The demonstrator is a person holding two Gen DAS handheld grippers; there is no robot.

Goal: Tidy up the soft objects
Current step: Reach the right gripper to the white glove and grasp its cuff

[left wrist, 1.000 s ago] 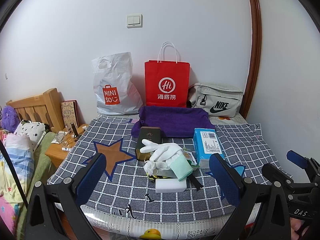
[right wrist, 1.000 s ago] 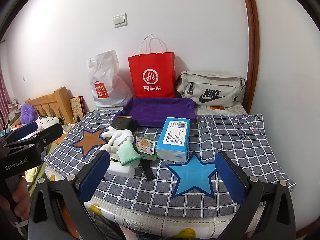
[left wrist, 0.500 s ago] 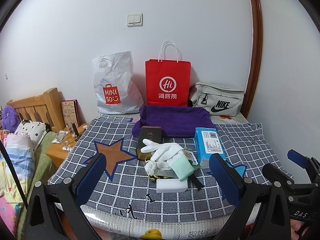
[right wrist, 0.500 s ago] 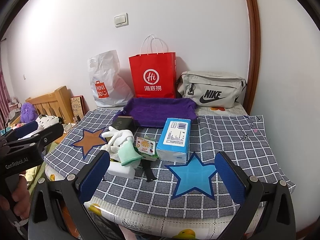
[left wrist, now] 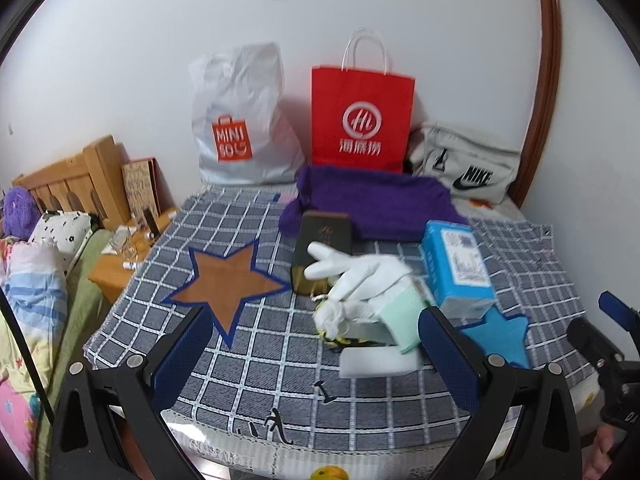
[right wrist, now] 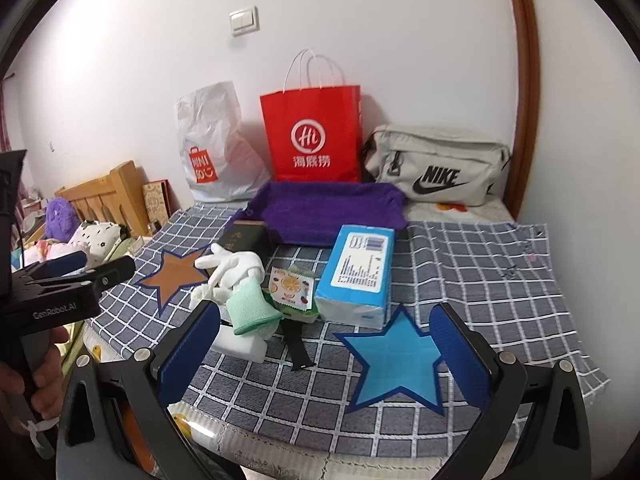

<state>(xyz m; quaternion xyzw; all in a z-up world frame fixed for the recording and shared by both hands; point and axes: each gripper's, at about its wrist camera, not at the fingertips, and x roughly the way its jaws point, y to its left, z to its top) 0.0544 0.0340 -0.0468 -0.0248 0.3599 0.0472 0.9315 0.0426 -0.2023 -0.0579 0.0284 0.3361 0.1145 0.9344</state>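
A pile of small items lies mid-table: a white glove (left wrist: pixel 360 276) (right wrist: pixel 236 266), a mint-green cloth (left wrist: pixel 402 318) (right wrist: pixel 250 310), a white sponge block (left wrist: pixel 378 362) (right wrist: pixel 240 344), a blue tissue pack (left wrist: pixel 456 266) (right wrist: pixel 358 274), a fruit-print sachet (right wrist: pixel 290 290), a black strap (right wrist: pixel 296 344) and a dark box (left wrist: pixel 324 248) (right wrist: pixel 248 240). A purple fabric tray (left wrist: pixel 372 204) (right wrist: pixel 328 212) sits behind them. My left gripper (left wrist: pixel 316 360) hovers open in front of the pile. My right gripper (right wrist: pixel 326 356) is open over the blue star (right wrist: pixel 396 364), holding nothing.
Against the wall stand a white Miniso bag (left wrist: pixel 240 120), a red paper bag (left wrist: pixel 362 116) and a grey Nike bag (left wrist: pixel 468 168). A checked cloth (left wrist: pixel 248 364) covers the table. A wooden headboard (left wrist: pixel 68 184) and bedding lie to the left; a person's hand (right wrist: pixel 28 392) grips the left tool.
Both grippers have come closer to the table and the pile; the left view has shifted left and tilted. Nothing on the table has moved.
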